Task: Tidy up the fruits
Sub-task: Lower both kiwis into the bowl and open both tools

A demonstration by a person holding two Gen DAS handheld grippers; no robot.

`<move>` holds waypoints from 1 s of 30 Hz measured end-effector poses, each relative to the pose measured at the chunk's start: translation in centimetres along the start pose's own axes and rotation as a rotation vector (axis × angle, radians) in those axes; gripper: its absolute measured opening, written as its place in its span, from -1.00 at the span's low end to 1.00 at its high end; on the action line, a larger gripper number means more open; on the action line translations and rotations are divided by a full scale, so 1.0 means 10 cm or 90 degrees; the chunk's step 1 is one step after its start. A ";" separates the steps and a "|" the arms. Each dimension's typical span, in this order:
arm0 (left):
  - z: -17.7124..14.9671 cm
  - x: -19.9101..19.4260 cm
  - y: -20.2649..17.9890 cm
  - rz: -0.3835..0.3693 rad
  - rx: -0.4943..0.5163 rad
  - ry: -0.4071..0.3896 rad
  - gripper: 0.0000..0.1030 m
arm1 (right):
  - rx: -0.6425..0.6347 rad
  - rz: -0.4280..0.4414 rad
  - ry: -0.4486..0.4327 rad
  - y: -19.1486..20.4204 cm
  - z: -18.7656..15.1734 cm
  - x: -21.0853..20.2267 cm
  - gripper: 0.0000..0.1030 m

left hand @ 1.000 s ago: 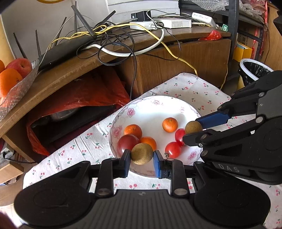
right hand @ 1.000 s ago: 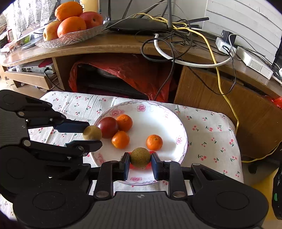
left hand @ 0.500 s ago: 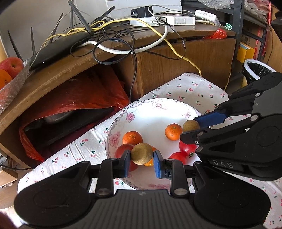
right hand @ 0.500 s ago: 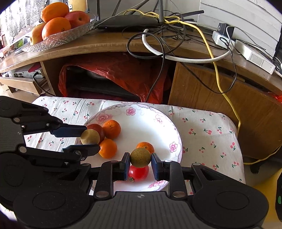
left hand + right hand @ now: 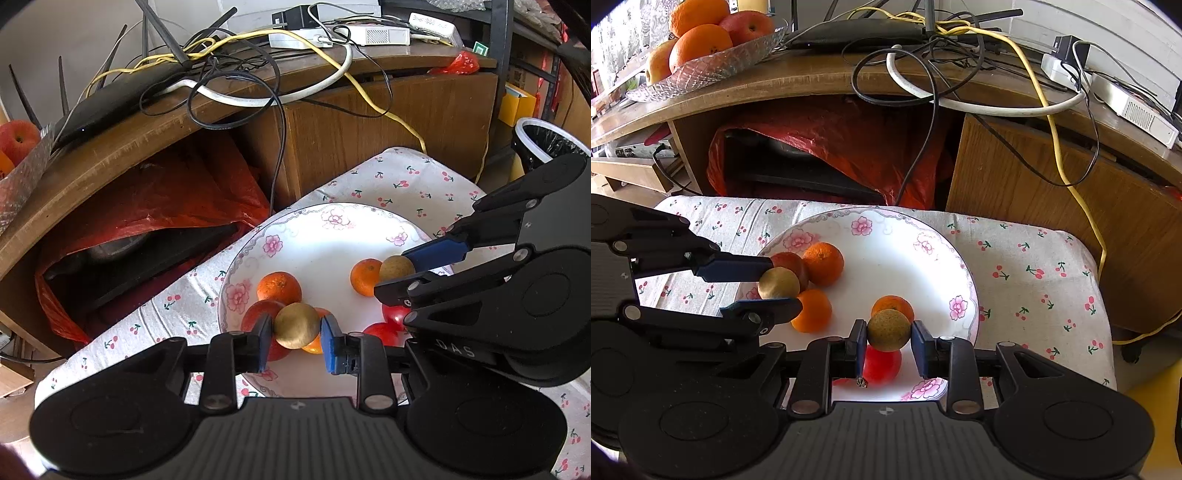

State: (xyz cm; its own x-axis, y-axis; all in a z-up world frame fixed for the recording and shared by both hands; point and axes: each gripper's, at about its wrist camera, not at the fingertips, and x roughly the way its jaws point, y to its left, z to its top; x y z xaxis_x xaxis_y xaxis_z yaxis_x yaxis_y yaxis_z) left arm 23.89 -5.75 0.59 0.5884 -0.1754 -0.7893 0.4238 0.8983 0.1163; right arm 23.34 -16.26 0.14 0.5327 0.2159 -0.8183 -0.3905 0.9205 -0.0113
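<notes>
Brown round fruits gripped above floral plate [image 5: 964, 280]: one in left hand-held gripper [image 5: 295, 326], one in right hand-held gripper [image 5: 888, 329]; glass fruit bowl [image 5: 713, 66] far ahead-left, nearer left.

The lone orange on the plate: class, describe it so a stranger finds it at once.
Find the flowered white plate on the cherry-print cloth. Three fruits cluster at its left side; the lone orange sits apart, directly behind the brownish fruit in the right hand-held gripper.
</notes>
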 end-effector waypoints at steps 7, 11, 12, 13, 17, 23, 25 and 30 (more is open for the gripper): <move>0.00 0.00 -0.01 0.001 -0.002 -0.001 -0.30 | 0.001 -0.002 -0.002 0.00 0.00 -0.01 -0.52; 0.00 -0.01 -0.01 0.002 0.000 -0.003 -0.29 | 0.002 -0.002 -0.004 0.00 0.00 -0.01 -0.52; -0.01 -0.01 -0.01 0.001 -0.001 -0.003 -0.29 | 0.003 -0.003 -0.004 -0.01 -0.01 -0.01 -0.52; -0.01 -0.01 -0.01 0.000 -0.001 -0.003 -0.28 | 0.004 -0.003 -0.004 -0.01 -0.01 -0.01 -0.52; -0.01 -0.01 0.00 0.000 -0.002 -0.004 -0.28 | 0.007 -0.004 -0.005 -0.01 -0.01 -0.02 -0.52; 0.00 -0.05 -0.01 0.000 -0.003 -0.009 -0.27 | 0.014 -0.005 -0.012 -0.03 -0.02 -0.07 -0.48; 0.00 -0.06 -0.01 0.000 -0.004 -0.011 -0.27 | 0.016 -0.005 -0.014 -0.04 -0.02 -0.08 -0.46; -0.01 -0.09 0.01 0.005 -0.006 -0.012 -0.26 | 0.018 -0.003 -0.017 -0.04 -0.02 -0.11 -0.43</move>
State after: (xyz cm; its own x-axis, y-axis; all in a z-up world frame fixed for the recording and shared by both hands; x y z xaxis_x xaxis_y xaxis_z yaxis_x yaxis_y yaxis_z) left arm 23.33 -5.51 1.20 0.6049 -0.1764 -0.7765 0.4124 0.9036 0.1160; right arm 22.76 -16.89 0.88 0.5541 0.2192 -0.8030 -0.3660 0.9306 0.0015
